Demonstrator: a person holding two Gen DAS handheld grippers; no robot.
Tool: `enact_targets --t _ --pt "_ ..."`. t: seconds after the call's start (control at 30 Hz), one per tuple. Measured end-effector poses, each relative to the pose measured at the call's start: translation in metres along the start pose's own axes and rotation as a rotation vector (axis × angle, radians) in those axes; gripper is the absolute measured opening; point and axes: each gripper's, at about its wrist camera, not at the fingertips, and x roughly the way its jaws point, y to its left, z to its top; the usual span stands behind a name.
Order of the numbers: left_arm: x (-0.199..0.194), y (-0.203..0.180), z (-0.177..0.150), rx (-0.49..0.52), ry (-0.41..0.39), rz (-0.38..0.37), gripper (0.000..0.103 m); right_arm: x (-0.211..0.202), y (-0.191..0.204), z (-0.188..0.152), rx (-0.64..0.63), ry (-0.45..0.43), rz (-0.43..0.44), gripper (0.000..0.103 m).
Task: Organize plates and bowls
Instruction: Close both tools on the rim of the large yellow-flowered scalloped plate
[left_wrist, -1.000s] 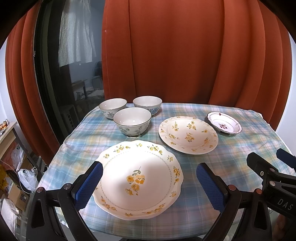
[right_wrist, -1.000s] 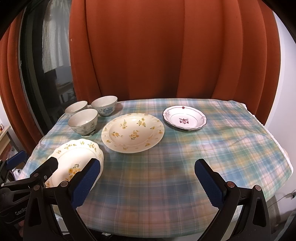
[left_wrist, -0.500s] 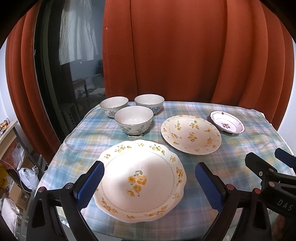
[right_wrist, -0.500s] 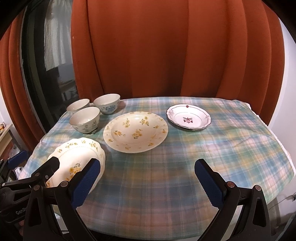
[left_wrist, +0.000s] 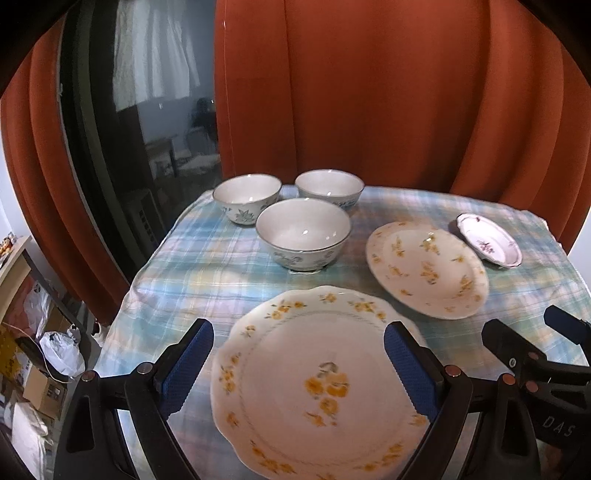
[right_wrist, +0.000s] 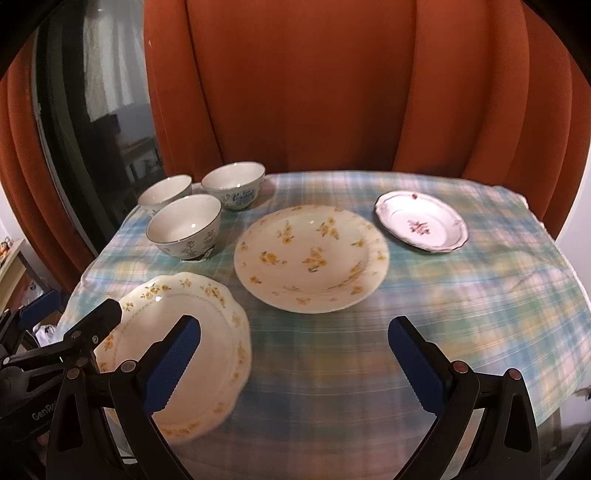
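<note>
The left tool (left_wrist: 297, 363) hangs over the near left corner of the bench (right_wrist: 480, 314), its blue pads spread wide and holding nothing, and the scalloped plate (left_wrist: 314, 384) with yellow flowers lies flat right beneath the gap between those pads, its rim running out past them on either side; I can't tell whether a pad touches it. Beyond that plate, toward the back left by the orange curtain (right_wrist: 314, 92), stand three bowls (left_wrist: 303, 230) in a tight cluster, two behind and one in front, all upright. To their right, about the middle of the checked cloth, lies the round flowered plate (right_wrist: 312, 258), apart from the scalloped one. Further right and back sits the small red-patterned plate (right_wrist: 421, 225), just beside the round plate's far edge. The right tool (right_wrist: 293, 360) hovers at the near edge over bare cloth, its pads also wide apart and gripping nothing; the scalloped plate lies under its left pad, and the round plate is ahead of it. By my count: three bowls, three plates, two tools.
</note>
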Motion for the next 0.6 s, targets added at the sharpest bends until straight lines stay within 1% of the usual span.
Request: enact_targets --t 0.17,0.23,0.33,0.37,0.43,0.5,0.6 --pt "0.033 0.015 0.001 0.031 0.098 -0.007 0.094 0.029 0.015 0.001 0.037 0.082 -0.017 0.100" --pt "0.044 0.019 -0.001 0.050 0.125 0.000 0.094 0.043 0.021 0.000 0.049 0.122 -0.022 0.099" --pt "0.064 0.027 -0.008 0.074 0.186 -0.005 0.094 0.063 0.031 -0.007 0.062 0.170 -0.043 0.099" --pt "0.071 0.030 -0.012 0.077 0.214 -0.011 0.093 0.070 0.033 -0.010 0.075 0.191 -0.048 0.098" --pt "0.081 0.036 -0.015 0.073 0.245 -0.023 0.093 0.081 0.036 -0.016 0.093 0.229 -0.043 0.094" --pt "0.091 0.040 -0.018 0.073 0.272 -0.032 0.091 0.093 0.044 -0.023 0.091 0.270 -0.045 0.092" --pt "0.103 0.042 -0.023 0.083 0.331 -0.050 0.084 0.105 0.052 -0.029 0.087 0.313 -0.056 0.089"
